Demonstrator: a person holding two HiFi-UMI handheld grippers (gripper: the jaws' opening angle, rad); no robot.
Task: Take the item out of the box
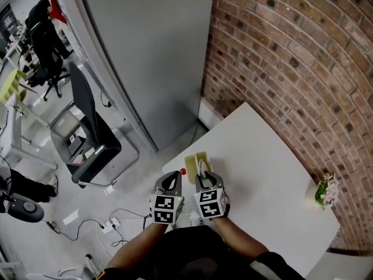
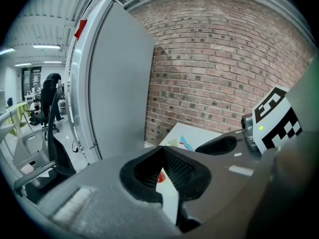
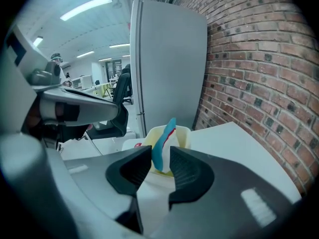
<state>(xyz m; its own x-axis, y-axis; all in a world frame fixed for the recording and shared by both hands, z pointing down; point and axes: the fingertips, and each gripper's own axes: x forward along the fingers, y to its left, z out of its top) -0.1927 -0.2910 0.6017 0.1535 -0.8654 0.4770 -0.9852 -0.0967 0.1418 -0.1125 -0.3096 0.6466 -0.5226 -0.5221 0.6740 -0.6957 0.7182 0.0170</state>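
A pale yellow box stands open near the left corner of the white table. A flat blue, white and red packet sticks up out of the box. My right gripper reaches the box from the near side, and its pads sit against both faces of the packet. My left gripper hovers just left of the box with its fingertips together and nothing between them. A small red thing lies on the table in front of the left gripper.
A brick wall runs along the table's far and right sides. A tall grey cabinet stands beyond the table's left corner. A small potted plant sits at the right edge. A black chair and cables are on the floor at left.
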